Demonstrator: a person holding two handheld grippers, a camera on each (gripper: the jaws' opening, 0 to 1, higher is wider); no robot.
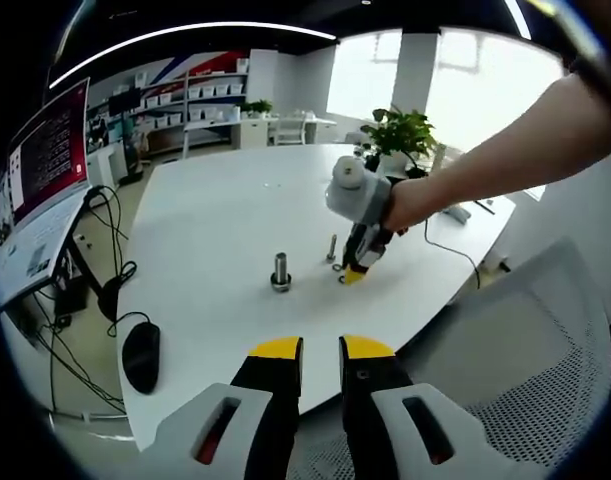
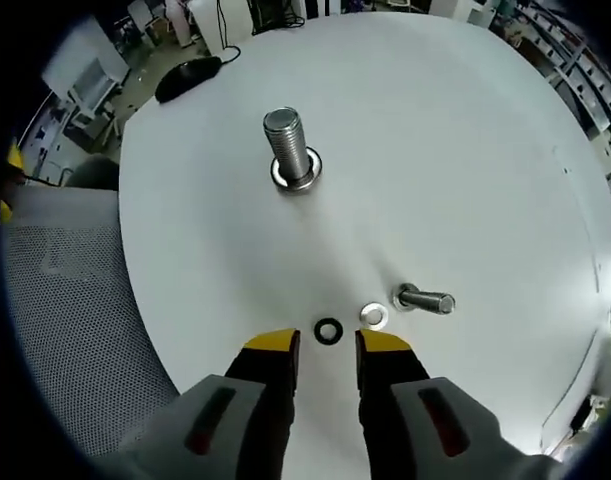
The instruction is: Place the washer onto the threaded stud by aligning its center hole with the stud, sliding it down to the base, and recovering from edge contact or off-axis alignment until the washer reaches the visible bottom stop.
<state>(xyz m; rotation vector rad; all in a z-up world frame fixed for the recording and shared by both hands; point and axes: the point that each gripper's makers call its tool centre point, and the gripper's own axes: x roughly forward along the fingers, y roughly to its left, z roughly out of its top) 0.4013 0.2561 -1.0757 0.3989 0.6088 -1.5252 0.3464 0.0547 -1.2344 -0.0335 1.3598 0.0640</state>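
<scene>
- Right gripper (image 2: 326, 345): jaws apart, empty, poised over the black washer (image 2: 328, 330) on the white surface (image 2: 465, 150).
- Silver washer (image 2: 374, 316) just right of it, touching a small bolt (image 2: 425, 299).
- Large threaded stud (image 2: 288, 146) upright, farther off.
- Left gripper (image 1: 320, 352): jaws slightly apart, empty, at the surface's near edge.

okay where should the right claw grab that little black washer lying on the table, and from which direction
The black washer lies flat on the white table, just ahead of the open right claw. Probably best to come straight down and pinch across its outer rim; it is too thin for a side approach. The silver washer sits close, so keep clear of it.
</scene>
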